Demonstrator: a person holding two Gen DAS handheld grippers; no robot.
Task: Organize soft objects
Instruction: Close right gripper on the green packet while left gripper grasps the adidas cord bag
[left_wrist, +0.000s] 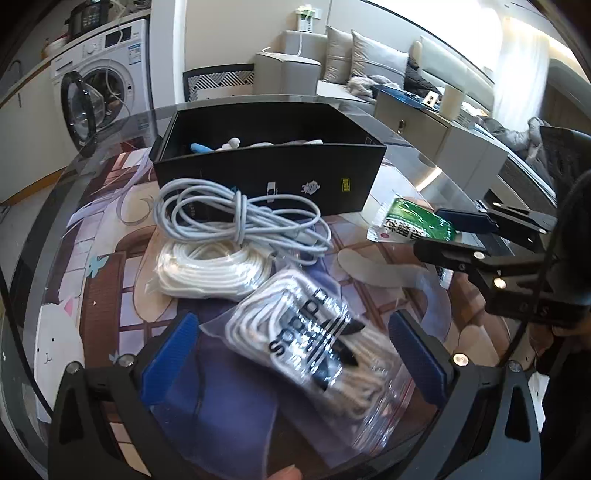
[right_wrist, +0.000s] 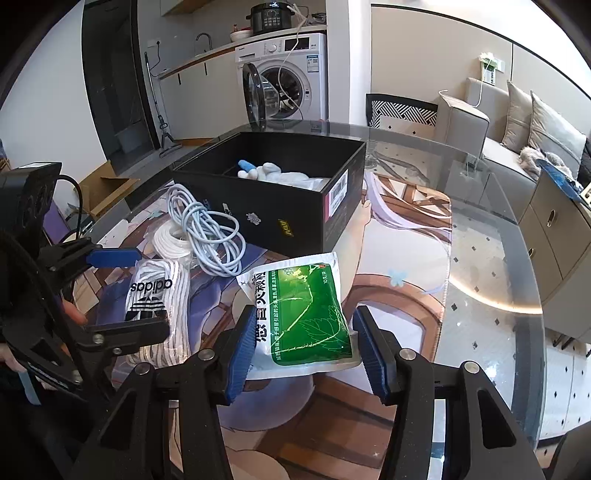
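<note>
Left gripper (left_wrist: 295, 354): one clear laces bag (left_wrist: 317, 354) is being straddled, jaws wide, not clamped.
Right gripper (right_wrist: 303, 350): one green packet (right_wrist: 306, 314) is being straddled, jaws apart.
Cables: two coils (left_wrist: 236, 218), (left_wrist: 210, 269), frame centre.
Box (right_wrist: 273, 218): one, upper centre.

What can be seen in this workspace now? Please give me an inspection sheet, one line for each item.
Surface: glass table over a cartoon-print mat.
Job's things: open black box holding a white plush toy; green medicine packet; clear adidas bag of laces.
Clutter: nothing seen.
Grippers: left gripper open around the adidas bag; right gripper open around the packet.
Cables: pale blue cable; white coil.
Surroundings: washing machine, sofa.
</note>
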